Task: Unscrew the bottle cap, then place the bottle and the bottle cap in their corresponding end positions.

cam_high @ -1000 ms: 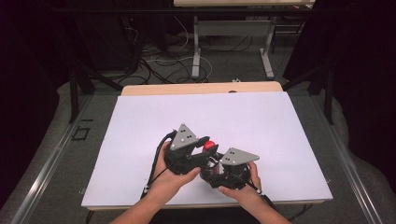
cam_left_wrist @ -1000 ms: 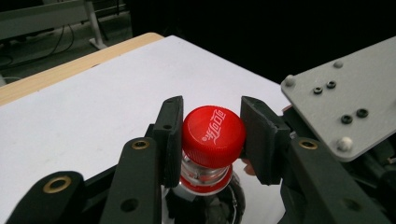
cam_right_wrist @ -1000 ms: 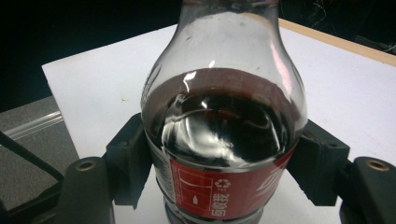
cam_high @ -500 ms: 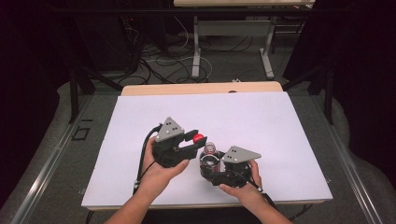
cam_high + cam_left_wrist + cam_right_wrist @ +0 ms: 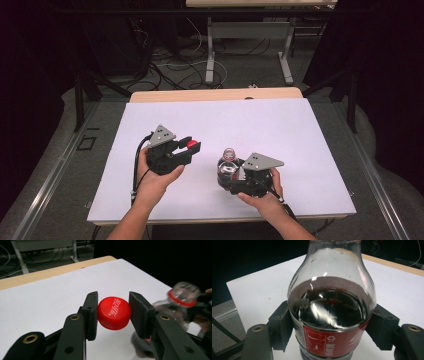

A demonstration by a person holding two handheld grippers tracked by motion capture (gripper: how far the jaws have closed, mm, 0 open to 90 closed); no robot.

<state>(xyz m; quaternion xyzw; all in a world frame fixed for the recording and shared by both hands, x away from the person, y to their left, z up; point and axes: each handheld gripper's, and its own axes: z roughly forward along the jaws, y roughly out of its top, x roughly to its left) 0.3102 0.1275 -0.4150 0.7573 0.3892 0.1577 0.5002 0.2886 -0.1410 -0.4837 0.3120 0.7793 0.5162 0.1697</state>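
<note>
The left hand-held gripper (image 5: 113,312) is clamped on a red cap (image 5: 114,312), with one black jaw pressing on each side of it. In the high view the cap sits off to the left of the bottle, well apart from it and above the white counter (image 5: 300,130). The right hand-held gripper (image 5: 332,327) is clamped around a clear bottle (image 5: 332,310) at its label, and the bottle stands upright near the front of the counter. The bottle has dark soda in it, and its mouth is open, with only a red ring (image 5: 181,298) left around the neck. It looks like the cap is off and the next thing is to put it somewhere safe. To do this well, the person should lower the cap slowly until it rests flat on the counter, and only then let the jaws go apart. A round cap can roll if it lands on its edge, so it should go down flat. The right gripper should hold the bottle straight and not squeeze too hard, since soft plastic can push soda out of the open top.
</note>
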